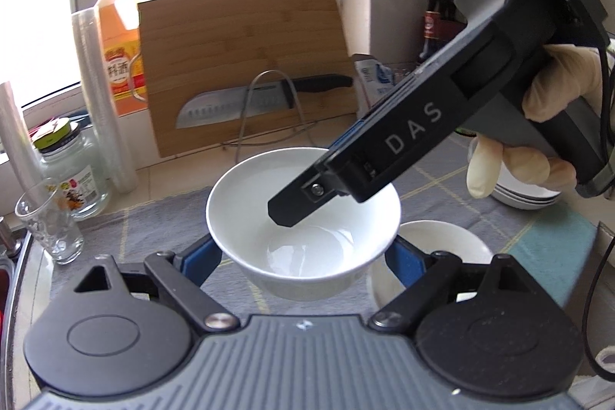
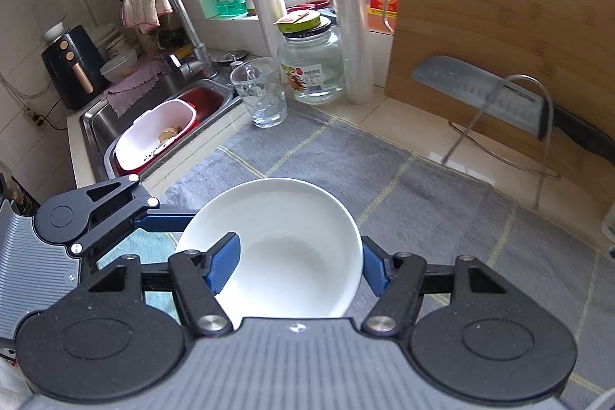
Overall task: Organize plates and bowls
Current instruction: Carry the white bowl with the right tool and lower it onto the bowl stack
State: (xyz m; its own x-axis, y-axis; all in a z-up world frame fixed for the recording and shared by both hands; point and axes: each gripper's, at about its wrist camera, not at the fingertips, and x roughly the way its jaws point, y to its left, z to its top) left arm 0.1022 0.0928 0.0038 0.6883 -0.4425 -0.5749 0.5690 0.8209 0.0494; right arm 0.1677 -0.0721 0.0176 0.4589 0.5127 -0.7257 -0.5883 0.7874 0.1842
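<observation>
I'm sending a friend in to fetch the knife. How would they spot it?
Find the big bamboo cutting board leaning under the window. The knife lies level across its front, held by a wire stand. It is the only thing there with a dimpled steel blade and black handle.

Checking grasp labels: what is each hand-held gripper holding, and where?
Both hold the white bowl: the left hand-held gripper around its outer sides, the right hand-held gripper across its rim.
</observation>
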